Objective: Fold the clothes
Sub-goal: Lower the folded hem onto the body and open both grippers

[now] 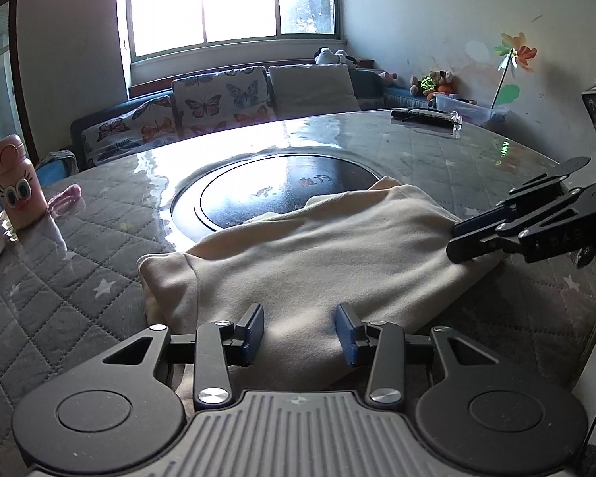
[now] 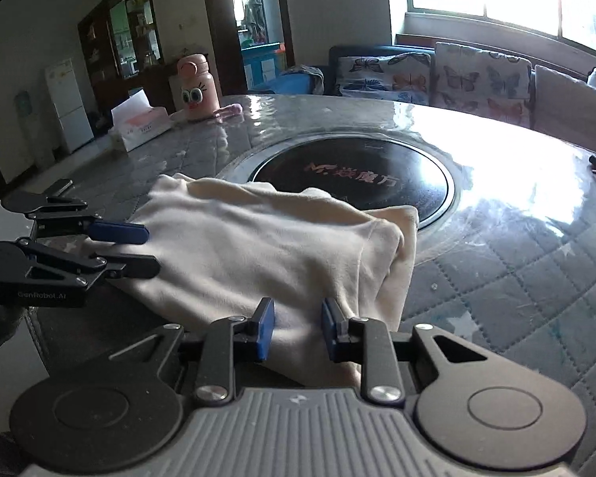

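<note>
A cream garment (image 1: 318, 254) lies folded into a thick rectangle on the round table, its far edge over the black centre disc. It also shows in the right wrist view (image 2: 266, 246). My left gripper (image 1: 300, 332) is open, its blue pads apart just above the garment's near edge; it also shows in the right wrist view (image 2: 147, 248). My right gripper (image 2: 298, 328) is open over the garment's other end; it shows in the left wrist view (image 1: 455, 238) with its fingers at the cloth's right edge.
The table (image 1: 79, 298) has a grey quilted cover under clear plastic and a black disc (image 1: 282, 187) in the middle. A pink bottle (image 1: 16, 183) and a tissue box (image 2: 139, 127) stand at one side, a remote (image 1: 421, 115) at the far side. A sofa (image 1: 218, 99) is behind.
</note>
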### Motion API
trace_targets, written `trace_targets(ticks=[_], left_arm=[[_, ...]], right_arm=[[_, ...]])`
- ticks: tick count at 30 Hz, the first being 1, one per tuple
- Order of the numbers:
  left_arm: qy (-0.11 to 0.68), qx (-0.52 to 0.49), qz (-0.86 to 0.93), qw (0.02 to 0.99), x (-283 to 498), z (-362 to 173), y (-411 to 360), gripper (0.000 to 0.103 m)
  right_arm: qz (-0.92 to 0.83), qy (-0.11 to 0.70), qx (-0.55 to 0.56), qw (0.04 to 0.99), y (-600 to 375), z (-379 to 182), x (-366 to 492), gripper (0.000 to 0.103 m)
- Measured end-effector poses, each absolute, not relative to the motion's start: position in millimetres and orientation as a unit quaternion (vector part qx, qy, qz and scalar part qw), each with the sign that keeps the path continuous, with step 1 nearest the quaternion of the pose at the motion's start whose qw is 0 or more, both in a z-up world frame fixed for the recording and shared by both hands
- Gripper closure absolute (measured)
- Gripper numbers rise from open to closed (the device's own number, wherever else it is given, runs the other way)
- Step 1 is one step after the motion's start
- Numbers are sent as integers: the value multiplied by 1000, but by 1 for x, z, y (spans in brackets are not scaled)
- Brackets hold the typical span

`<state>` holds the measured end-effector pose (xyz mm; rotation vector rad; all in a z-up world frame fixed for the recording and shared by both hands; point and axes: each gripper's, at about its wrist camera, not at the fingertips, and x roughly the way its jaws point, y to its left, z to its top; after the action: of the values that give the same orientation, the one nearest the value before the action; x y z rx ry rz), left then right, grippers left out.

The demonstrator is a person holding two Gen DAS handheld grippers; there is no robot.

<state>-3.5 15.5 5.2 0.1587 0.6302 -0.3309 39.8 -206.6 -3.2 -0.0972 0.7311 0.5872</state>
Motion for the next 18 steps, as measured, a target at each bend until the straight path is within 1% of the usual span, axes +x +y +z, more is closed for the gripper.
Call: trace_targets(ticks=[6, 14, 18], left_arm=[[298, 67, -147, 941, 3, 16, 26, 60], [331, 32, -112, 937, 26, 5, 57, 59], [315, 27, -115, 942, 27, 14, 58, 60]], right_arm=[[286, 332, -43, 898, -197, 3, 52, 78], [279, 346, -47, 894, -195, -4, 64, 78], [279, 337, -47, 898, -191, 3, 70, 77]])
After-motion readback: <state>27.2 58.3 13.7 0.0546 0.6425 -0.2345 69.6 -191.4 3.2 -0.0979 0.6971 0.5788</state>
